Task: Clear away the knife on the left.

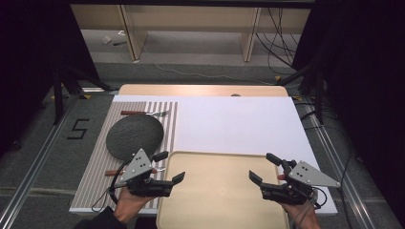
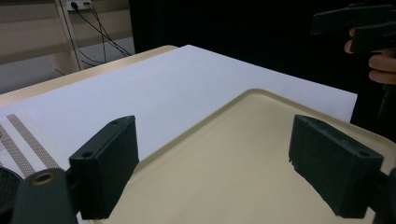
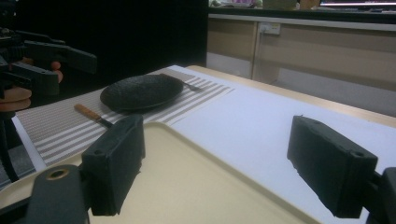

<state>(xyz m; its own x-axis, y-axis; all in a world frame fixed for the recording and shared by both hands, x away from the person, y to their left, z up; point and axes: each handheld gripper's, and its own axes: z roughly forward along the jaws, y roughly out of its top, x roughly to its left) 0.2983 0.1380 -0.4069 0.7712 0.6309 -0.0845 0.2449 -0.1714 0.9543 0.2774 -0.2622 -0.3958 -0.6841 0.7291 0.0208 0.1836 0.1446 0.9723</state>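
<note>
A wide, shallow beige plastic tray (image 1: 219, 200) lies at the table's 6 o'clock edge, partly on a large white sheet (image 1: 239, 124). The left gripper (image 1: 169, 167) hangs over the tray's 9 o'clock rim, jaws spread wide and holding nothing; the right gripper (image 1: 264, 168) hangs at the 3 o'clock rim, equally wide and empty. At 10 o'clock of the tray a round dark textured plate (image 1: 134, 136) rests on a striped grey-and-white placemat (image 1: 98, 174), with a wooden-handled fork (image 1: 143, 113) at its 12 o'clock and a wooden-handled knife (image 3: 91, 114) just beside its near edge.
</note>
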